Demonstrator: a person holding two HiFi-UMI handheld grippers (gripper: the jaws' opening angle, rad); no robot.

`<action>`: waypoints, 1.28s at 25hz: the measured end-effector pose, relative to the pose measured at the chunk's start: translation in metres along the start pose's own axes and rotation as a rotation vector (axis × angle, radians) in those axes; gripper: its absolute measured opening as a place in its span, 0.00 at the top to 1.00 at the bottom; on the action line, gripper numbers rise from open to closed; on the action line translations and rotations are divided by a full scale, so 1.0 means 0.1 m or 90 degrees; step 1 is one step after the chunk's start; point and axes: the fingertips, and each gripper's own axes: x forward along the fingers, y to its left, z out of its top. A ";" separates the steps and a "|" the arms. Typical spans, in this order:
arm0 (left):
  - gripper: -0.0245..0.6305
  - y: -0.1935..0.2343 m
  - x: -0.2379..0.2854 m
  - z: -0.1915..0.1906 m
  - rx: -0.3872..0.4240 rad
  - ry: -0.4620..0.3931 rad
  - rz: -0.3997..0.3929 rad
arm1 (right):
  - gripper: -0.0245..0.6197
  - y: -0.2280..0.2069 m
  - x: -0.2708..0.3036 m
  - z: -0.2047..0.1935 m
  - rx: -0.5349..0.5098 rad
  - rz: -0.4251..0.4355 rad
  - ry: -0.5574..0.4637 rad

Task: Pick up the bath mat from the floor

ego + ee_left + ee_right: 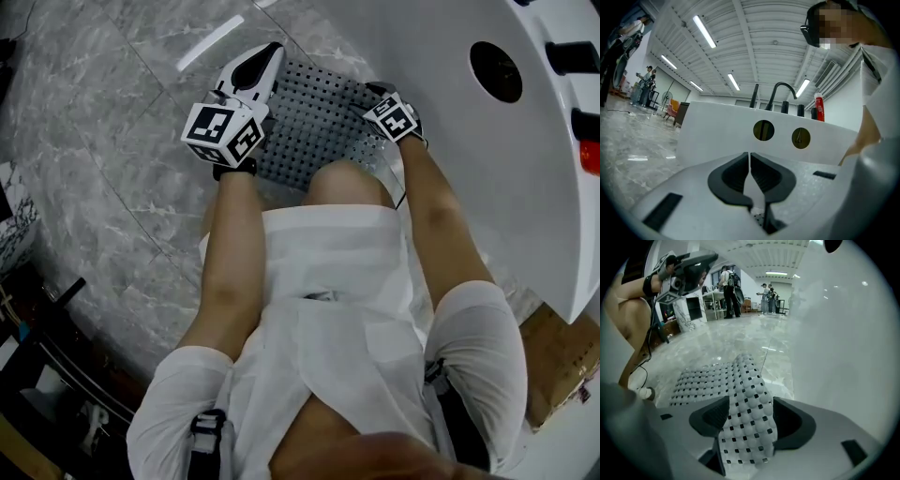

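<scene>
between parted jaws of right gripper (750, 405) lies bath mat (704, 380)

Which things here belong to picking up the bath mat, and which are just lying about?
In the job: bath mat, between the right gripper's open jaws; left gripper, jaws together.
Lying about: bathtub; faucet; red bottle; cardboard box.
</scene>
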 end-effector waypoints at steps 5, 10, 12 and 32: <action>0.93 -0.01 0.02 0.00 0.012 0.007 -0.013 | 0.50 0.03 0.27 -0.09 -0.092 0.018 0.080; 0.93 -0.09 0.05 0.04 0.000 -0.009 -0.030 | 0.43 -0.01 0.56 -0.07 -0.132 0.037 0.142; 0.93 -0.10 0.07 0.05 -0.001 -0.013 -0.034 | 0.40 -0.03 0.67 -0.08 -0.141 0.042 0.165; 0.93 -0.16 0.16 -0.07 -0.044 -0.014 -0.054 | 0.63 0.05 0.83 -0.16 -0.184 -0.010 0.261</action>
